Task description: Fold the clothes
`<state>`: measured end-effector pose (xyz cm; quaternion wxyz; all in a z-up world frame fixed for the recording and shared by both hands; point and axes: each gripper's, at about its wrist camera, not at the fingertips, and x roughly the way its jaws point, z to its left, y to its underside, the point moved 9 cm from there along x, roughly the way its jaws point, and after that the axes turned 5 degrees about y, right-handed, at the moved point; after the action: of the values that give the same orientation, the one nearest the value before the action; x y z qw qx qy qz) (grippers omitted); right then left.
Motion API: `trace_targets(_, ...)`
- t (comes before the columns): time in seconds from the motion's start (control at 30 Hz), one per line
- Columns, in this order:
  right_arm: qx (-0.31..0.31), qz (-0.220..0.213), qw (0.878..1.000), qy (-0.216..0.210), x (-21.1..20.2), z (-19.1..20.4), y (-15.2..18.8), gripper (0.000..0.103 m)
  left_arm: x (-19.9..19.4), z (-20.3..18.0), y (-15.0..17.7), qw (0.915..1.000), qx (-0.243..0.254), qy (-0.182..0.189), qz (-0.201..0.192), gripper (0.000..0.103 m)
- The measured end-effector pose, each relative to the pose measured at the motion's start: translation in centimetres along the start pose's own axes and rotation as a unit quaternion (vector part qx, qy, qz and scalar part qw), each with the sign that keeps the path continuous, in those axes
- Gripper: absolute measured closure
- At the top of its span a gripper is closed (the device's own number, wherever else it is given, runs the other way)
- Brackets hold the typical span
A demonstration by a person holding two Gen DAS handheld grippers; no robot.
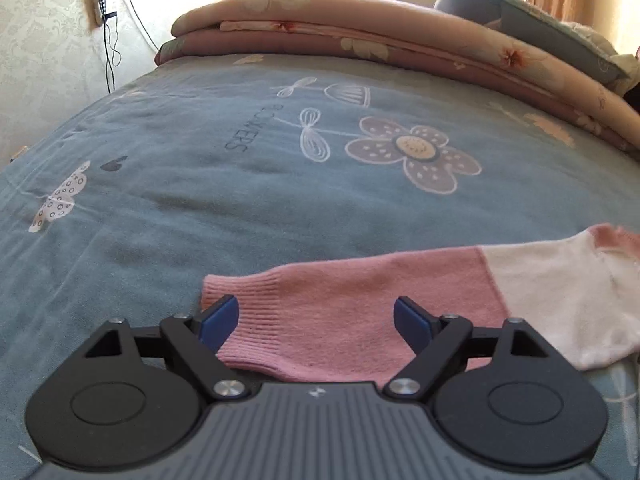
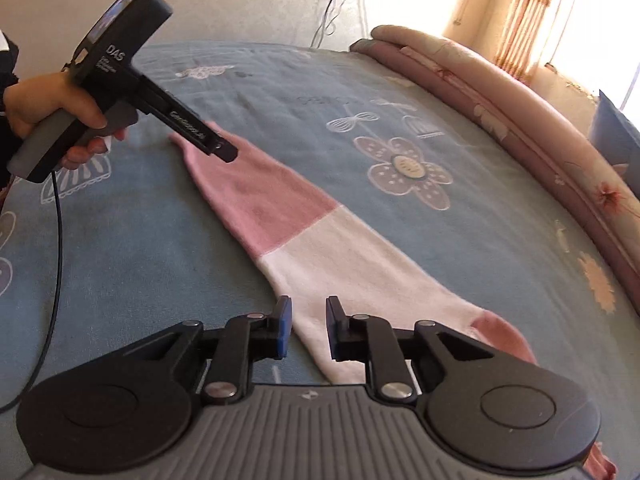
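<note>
Two grippers are hovering over a pink-and-white sleeve (image 2: 280,216) lying flat on the bed (image 1: 200,184): left gripper (image 1: 316,316) jaws gaping wide, right gripper (image 2: 307,328) jaws narrowly parted, both gripping nothing.

Left gripper (image 1: 316,316): black linkage arms, silver screws, blue pads (image 1: 219,320), ribbed grey body; right gripper (image 2: 307,330) alike; hand (image 2: 52,108), dark sleeve (image 2: 8,56), black cable (image 2: 56,240)
</note>
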<state>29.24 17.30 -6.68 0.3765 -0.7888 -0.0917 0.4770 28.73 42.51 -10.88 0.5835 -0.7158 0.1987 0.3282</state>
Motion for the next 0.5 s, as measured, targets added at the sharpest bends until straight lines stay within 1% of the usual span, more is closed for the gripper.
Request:
trace_targets(0.07,0.027,0.000,0.999,0.020,-2.2,-2.2,0.4,0.052,-1.1,-0.6,-1.1,0.9998,-0.004,0.013,-0.011,0.018)
trace_targets(0.1,0.039,0.005,0.999,0.034,-3.2,-3.3,1.0,0.047,-1.3,-0.8,-1.6,0.9998,-0.006,0.016,-0.014,0.018)
trace_targets(0.13,0.051,0.011,0.998,0.047,-4.2,-4.3,1.7,0.038,-1.3,-1.0,-1.9,0.9997,-0.008,0.021,-0.014,0.018)
trace_targets(0.17,0.062,0.016,0.996,0.061,-5.2,-5.4,2.4,0.031,-0.9,-1.0,-1.9,0.9995,-0.013,0.026,-0.010,0.017)
trace_targets(0.27,0.088,0.053,0.991,0.089,-7.3,-7.5,6.0,0.030,1.4,0.2,-0.8,0.9983,-0.049,0.022,0.021,0.018)
trace_targets(0.33,0.116,0.078,0.985,0.100,-8.3,-8.3,9.2,0.030,3.0,1.6,0.8,0.9951,-0.087,0.027,0.038,0.018)
trace_targets(0.4,0.154,0.099,0.978,0.104,-9.2,-8.8,12.6,0.029,3.7,3.1,2.1,0.9939,-0.103,0.020,0.034,0.018)
trace_targets(0.47,0.201,0.119,0.966,0.110,-9.9,-9.1,16.4,0.028,3.0,3.6,2.1,0.9944,-0.102,0.004,0.026,0.018)
trace_targets(0.5,0.225,0.129,0.959,0.115,-10.1,-9.1,18.3,0.028,2.7,3.7,1.8,0.9942,-0.103,-0.008,0.029,0.018)
